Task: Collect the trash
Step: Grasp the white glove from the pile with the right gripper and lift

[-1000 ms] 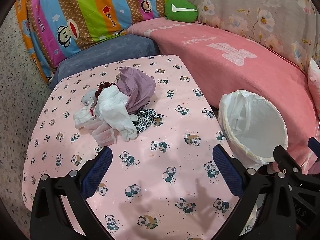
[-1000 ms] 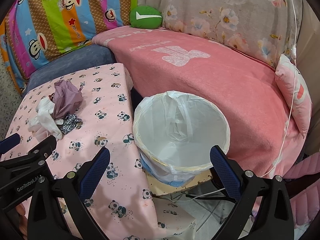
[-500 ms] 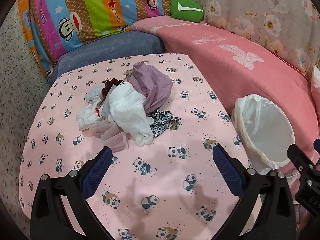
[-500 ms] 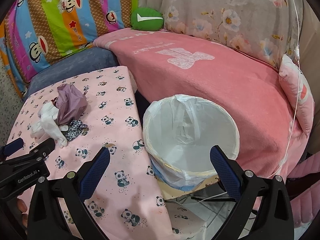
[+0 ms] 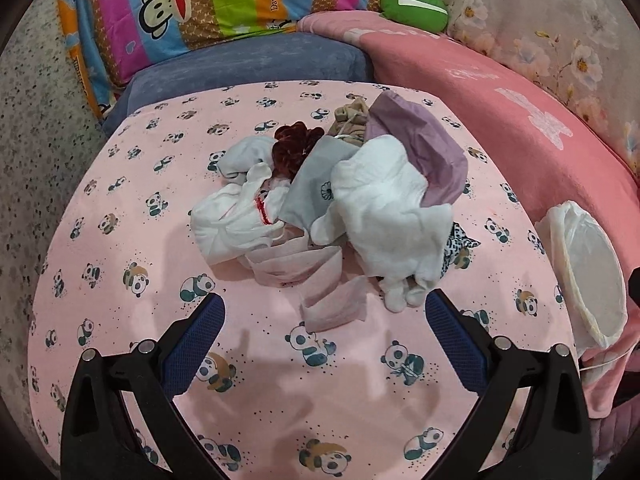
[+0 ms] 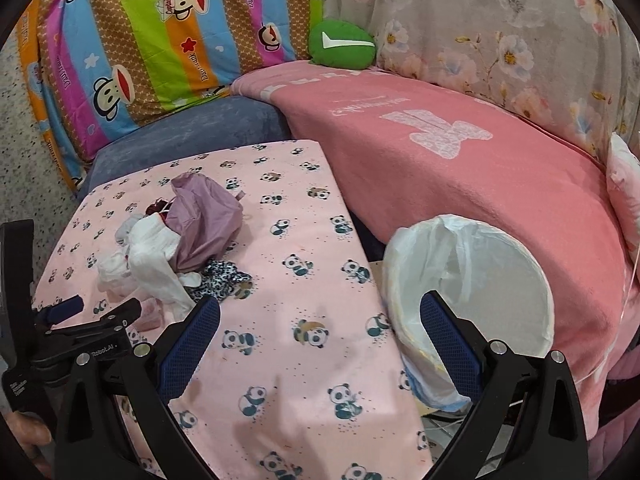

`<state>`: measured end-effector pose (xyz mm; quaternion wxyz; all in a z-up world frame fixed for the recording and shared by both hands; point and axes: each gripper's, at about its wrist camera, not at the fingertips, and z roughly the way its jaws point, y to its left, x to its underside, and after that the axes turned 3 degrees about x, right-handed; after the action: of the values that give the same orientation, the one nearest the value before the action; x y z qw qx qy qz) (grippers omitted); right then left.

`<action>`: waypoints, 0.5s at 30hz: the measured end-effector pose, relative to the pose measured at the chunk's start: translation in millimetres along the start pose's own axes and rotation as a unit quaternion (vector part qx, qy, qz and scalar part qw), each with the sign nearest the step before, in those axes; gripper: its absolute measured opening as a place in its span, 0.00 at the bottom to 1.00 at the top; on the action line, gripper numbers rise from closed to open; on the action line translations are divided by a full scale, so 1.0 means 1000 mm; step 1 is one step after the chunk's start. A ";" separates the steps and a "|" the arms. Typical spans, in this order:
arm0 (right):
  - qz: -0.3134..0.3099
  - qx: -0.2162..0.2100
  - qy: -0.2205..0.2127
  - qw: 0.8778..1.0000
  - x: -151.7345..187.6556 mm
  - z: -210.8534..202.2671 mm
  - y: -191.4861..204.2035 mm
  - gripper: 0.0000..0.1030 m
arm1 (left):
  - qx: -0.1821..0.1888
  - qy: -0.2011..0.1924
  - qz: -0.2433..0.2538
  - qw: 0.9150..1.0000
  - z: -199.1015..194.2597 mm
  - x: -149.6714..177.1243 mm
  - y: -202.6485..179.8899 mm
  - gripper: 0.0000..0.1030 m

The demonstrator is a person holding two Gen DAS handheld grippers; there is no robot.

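Left wrist view: the trash pile (image 5: 340, 200) sits in one heap at the middle of the panda-print surface (image 5: 120, 320), white tissue, purple paper, grey wrap and a pinkish scrap all tangled together. The left gripper (image 5: 326, 322) hangs just short of its six o'clock edge, fingers spread wide with nothing between them. At three o'clock stands the lined bin (image 5: 580, 276), and nothing shows inside it in either view. The right gripper (image 6: 320, 320) hovers between pile and bin, fingers likewise wide apart and empty. By my reckoning nothing is collected yet; the whole heap is left to move.
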<state>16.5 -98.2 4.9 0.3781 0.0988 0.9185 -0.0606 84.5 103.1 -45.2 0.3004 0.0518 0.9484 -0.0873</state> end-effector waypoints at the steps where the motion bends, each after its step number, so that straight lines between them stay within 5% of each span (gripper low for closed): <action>1: 0.000 -0.004 0.003 1.000 -0.001 0.004 0.007 0.95 | 0.001 0.001 -0.003 1.000 0.004 -0.001 0.005 0.93; 10: -0.015 -0.048 0.019 0.999 -0.010 0.033 0.058 0.94 | 0.038 0.021 -0.020 0.999 0.028 -0.005 0.023 0.91; 15: -0.029 -0.079 0.032 0.996 -0.012 0.048 0.085 0.84 | 0.057 0.038 -0.023 0.997 0.034 -0.004 0.031 0.69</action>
<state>77.0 -26.0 -23.4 0.3533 0.0439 0.9345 0.0043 111.8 126.6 -74.5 0.2588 0.0504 0.9535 -0.1463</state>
